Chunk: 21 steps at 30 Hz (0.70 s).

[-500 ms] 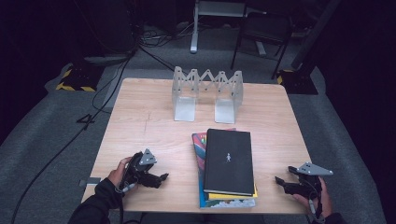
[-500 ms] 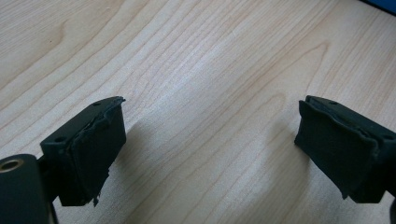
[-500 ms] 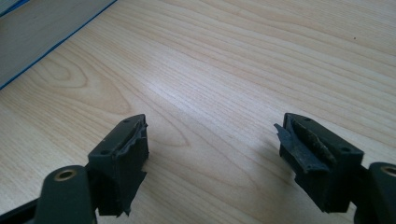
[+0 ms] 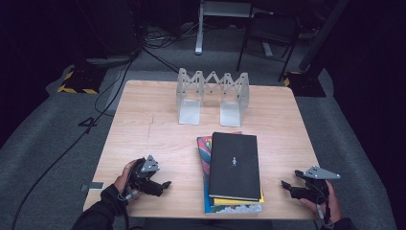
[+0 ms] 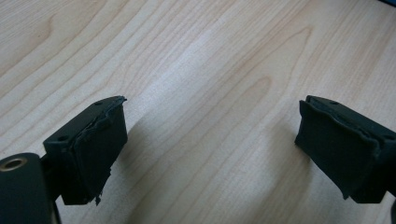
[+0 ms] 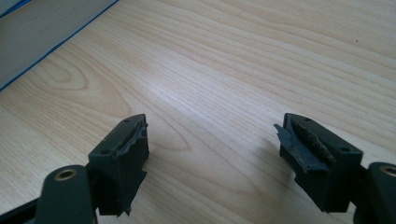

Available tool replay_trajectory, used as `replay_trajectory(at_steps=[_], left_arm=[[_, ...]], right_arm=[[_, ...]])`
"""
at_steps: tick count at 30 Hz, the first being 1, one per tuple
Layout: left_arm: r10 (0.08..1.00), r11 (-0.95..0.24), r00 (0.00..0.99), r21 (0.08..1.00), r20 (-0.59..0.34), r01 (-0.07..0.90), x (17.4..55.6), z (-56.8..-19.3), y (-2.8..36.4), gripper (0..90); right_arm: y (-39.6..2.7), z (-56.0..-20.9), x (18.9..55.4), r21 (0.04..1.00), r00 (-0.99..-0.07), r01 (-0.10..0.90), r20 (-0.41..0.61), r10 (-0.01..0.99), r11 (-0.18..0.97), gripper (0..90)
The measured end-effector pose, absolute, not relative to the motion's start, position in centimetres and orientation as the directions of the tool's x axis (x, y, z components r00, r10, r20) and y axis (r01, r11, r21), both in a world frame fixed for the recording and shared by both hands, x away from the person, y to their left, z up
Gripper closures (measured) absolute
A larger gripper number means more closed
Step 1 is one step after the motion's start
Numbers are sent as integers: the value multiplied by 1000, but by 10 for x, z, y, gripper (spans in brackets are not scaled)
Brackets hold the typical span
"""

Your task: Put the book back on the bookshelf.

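High view: left gripper [image 4: 165,184] and right gripper [image 4: 286,184] are resting on the table [image 4: 153,124], jaws spread, gripping nothing. Book stack [image 4: 233,167] is lying between both sets of fingers, touching neither.

Left tool [image 4: 165,184] — black body carrying a grey three-cornered plate on top, with a thin cable trailing back along a dark sleeve [image 4: 98,211]. Right tool [image 4: 286,184] — same black build, its grey plate set flat above the body, a cable running down over the hand [image 4: 321,199]. In the left gripper view, each black jaw ends in a block-shaped pad [image 5: 95,151] with a frayed, torn upper edge; a brass-ringed hole sits at the lower left. In the right gripper view, the pads [image 6: 123,161] are likewise worn, with small screw holes on top.
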<state>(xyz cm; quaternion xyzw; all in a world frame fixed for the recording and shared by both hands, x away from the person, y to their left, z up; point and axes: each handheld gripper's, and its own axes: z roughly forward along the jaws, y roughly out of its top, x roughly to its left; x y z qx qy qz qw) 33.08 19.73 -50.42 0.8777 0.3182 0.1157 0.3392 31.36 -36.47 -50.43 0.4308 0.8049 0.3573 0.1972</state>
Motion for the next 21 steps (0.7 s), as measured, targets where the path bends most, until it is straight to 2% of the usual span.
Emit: replay_trajectory(at_steps=[4,6,8,10,14,21], left_arm=[[654,-558,756,666,-13,494,325,-503,193,102],[639,-571,769,663,-12,485,323,-501,187,180],[640,-570,769,664,-11,484,323,-501,184,167],[642,-565,766,669,-10,482,321,-502,178,166],[634,-564,773,678,-10,472,318,-503,171,166],[615,-568,789,691,-4,447,316,-505,167,164]], right_arm=[[-362,-502,316,730,-570,544,-40,820,414,218],[-362,-494,319,690,-602,564,-33,798,454,285],[-363,-483,317,750,-621,524,14,784,402,285],[-359,-472,315,775,-645,488,11,764,401,268],[-346,-453,314,787,-685,440,-16,728,431,250],[-322,-430,302,811,-723,380,-40,690,445,295]])
